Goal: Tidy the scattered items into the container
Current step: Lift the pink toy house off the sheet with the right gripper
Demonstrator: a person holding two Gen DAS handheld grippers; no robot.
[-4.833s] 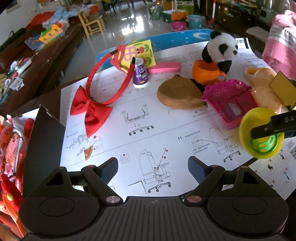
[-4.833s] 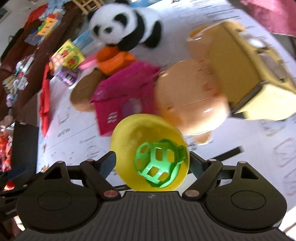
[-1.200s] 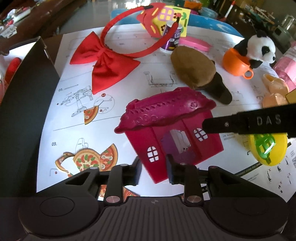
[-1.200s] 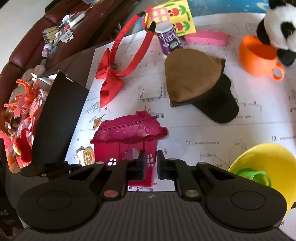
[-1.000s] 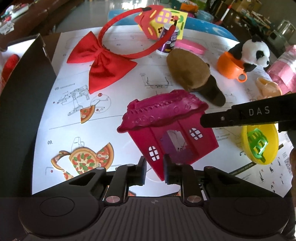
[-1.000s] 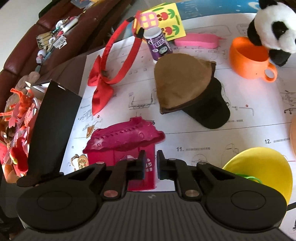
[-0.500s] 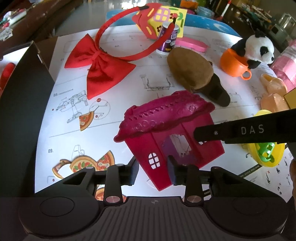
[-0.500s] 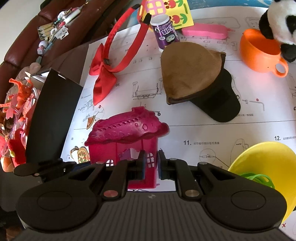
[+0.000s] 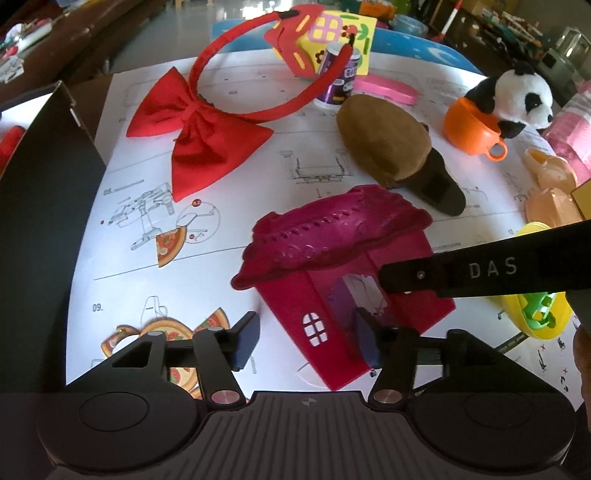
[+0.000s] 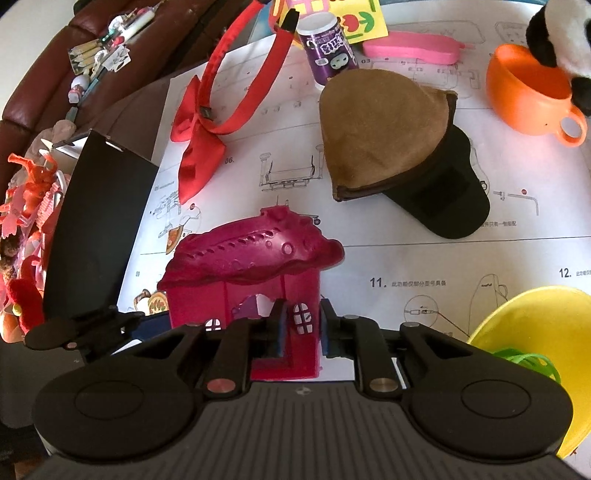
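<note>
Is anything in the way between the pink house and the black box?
Nothing visible. The pink house, pinched by the right gripper, sits right beside the black box; only bare paper between them.

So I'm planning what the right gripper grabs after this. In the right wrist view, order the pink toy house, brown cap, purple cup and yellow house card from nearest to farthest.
1. Pink toy house: between the fingers of the right gripper.
2. Brown cap: ahead, slightly right.
3. Purple cup: behind the cap.
4. Yellow house card: farthest, top edge.
</note>
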